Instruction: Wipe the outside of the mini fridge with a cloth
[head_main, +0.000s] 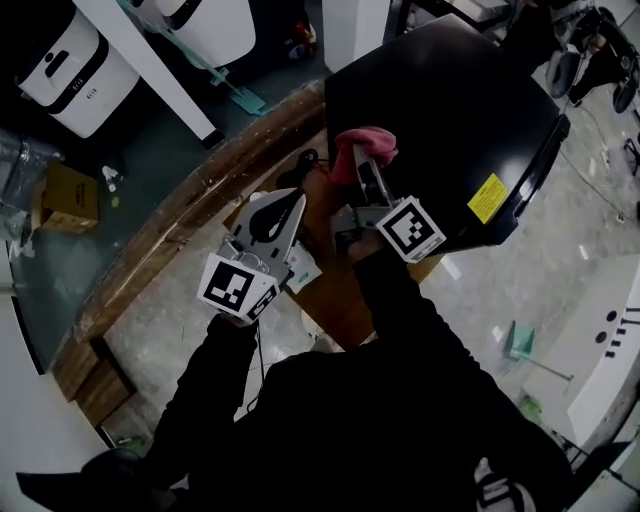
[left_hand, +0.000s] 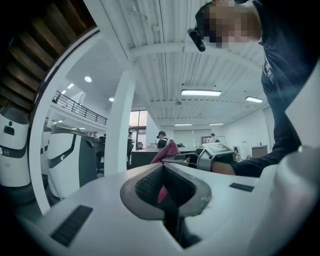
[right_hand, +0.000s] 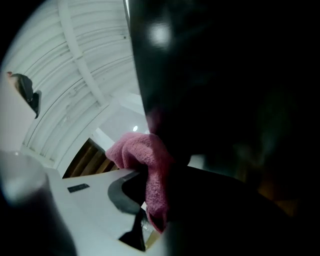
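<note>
The black mini fridge (head_main: 450, 110) stands at the upper right of the head view, and its dark glossy wall (right_hand: 225, 75) fills most of the right gripper view. My right gripper (head_main: 362, 165) is shut on a pink cloth (head_main: 366, 143) and holds it against the fridge's left side. Seen from that gripper (right_hand: 146, 187), the cloth (right_hand: 150, 160) bunches between the jaws and touches the black wall. My left gripper (head_main: 275, 222) hovers lower left of the fridge, shut and holding nothing. From the left gripper (left_hand: 164, 175), the cloth (left_hand: 168, 151) shows beyond the jaws.
A curved wooden ledge (head_main: 190, 205) runs under both grippers. A yellow sticker (head_main: 487, 197) marks the fridge's right part. White machines (head_main: 75, 65) and a cardboard box (head_main: 68, 195) stand at the left. A squeegee (head_main: 520, 342) lies on the pale floor at the right. A white column (left_hand: 117, 125) rises nearby.
</note>
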